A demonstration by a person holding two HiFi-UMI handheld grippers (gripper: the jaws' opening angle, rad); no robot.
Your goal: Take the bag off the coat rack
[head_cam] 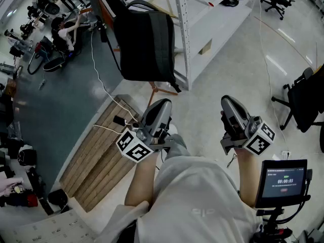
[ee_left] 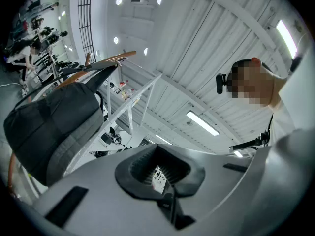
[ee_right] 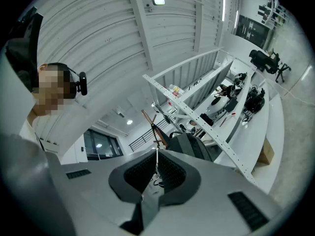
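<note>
A black and grey backpack [head_cam: 145,44] hangs on a wooden coat rack [head_cam: 161,88] a little ahead of me. My left gripper [head_cam: 158,110] is held low near my body, below the bag, jaws shut on nothing. My right gripper [head_cam: 230,108] is level with it to the right, also shut and empty. In the left gripper view the backpack [ee_left: 54,127] fills the left side, with the rack's wooden arms [ee_left: 106,61] above it. The right gripper view shows the backpack [ee_right: 189,146] small beyond the closed jaws, and the rack's pegs [ee_right: 150,122] over it.
A white metal shelving unit [head_cam: 202,29] stands right behind the rack. A wooden pallet [head_cam: 98,158] lies on the floor to the left, with a white cable [head_cam: 101,80] across it. Office chairs [head_cam: 304,103] stand at the right. A timer screen [head_cam: 283,181] is at lower right.
</note>
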